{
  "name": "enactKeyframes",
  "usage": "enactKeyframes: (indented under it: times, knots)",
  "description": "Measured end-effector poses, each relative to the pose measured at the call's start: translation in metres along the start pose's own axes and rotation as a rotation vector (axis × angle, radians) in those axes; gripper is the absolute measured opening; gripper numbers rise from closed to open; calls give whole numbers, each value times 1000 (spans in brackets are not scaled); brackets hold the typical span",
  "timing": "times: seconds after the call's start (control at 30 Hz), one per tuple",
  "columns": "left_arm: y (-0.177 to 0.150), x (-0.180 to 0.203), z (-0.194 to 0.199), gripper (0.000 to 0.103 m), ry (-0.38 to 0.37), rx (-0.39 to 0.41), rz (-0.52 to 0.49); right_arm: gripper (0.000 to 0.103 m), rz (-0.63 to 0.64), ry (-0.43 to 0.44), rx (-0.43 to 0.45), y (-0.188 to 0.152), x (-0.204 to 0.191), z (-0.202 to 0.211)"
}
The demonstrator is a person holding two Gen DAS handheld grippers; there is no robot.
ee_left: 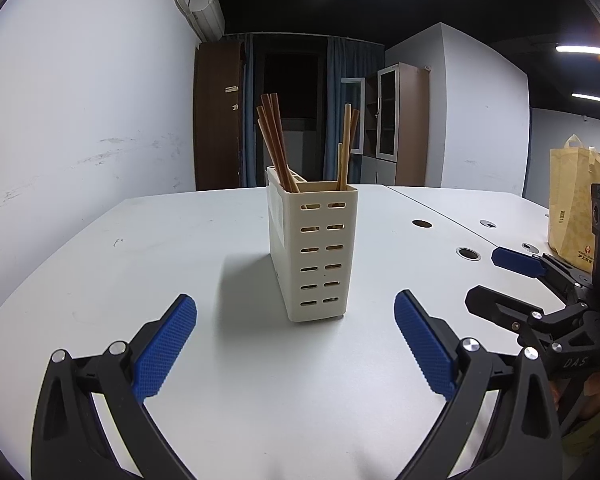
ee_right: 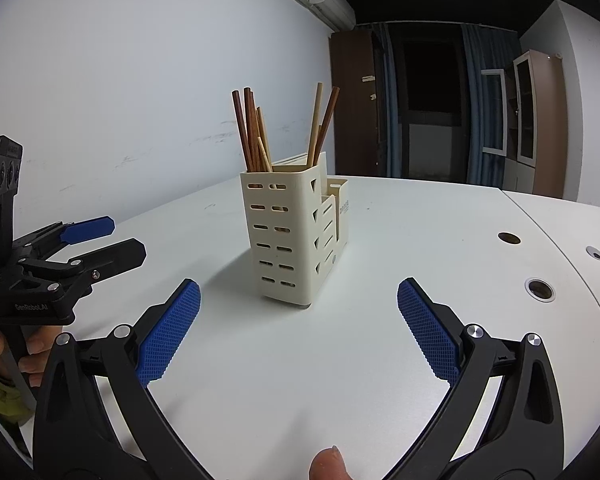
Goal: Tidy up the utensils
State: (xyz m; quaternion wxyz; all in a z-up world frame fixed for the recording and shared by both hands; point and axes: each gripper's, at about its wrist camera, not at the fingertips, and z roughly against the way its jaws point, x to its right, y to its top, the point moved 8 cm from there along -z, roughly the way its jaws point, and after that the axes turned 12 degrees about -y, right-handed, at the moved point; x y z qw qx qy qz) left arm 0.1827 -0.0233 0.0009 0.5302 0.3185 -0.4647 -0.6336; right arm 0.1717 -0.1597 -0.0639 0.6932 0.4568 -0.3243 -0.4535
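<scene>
A cream slotted utensil holder [ee_left: 314, 248] stands upright on the white table [ee_left: 140, 264], with several wooden chopsticks [ee_left: 276, 144] standing in it. It also shows in the right wrist view [ee_right: 292, 236], chopsticks [ee_right: 252, 132] in its tall rear compartment. My left gripper [ee_left: 296, 344] is open and empty, just short of the holder. My right gripper [ee_right: 298, 328] is open and empty, also short of the holder. Each gripper shows in the other's view: the right one [ee_left: 488, 280] at the right, the left one [ee_right: 112, 236] at the left.
A yellow shopping bag [ee_left: 576, 204] stands at the table's far right. Round cable holes [ee_left: 468, 253] dot the right side of the table, also in the right wrist view [ee_right: 540, 289]. A white wall runs along the left; cabinets and a dark doorway lie beyond.
</scene>
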Motion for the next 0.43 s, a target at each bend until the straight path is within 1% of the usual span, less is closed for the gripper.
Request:
enactKeyframes:
  times: [0.2, 0.3, 0.43]
  knots:
    - [0, -1, -1, 97, 1, -2, 1, 95, 6, -1, -1, -1, -1, 1]
    - [0, -1, -4, 97, -1, -17, 3, 95, 5, 1, -1, -1, -1, 1]
    - [0, 0, -3, 97, -6, -12, -7, 95, 8, 2, 0, -1, -1, 3]
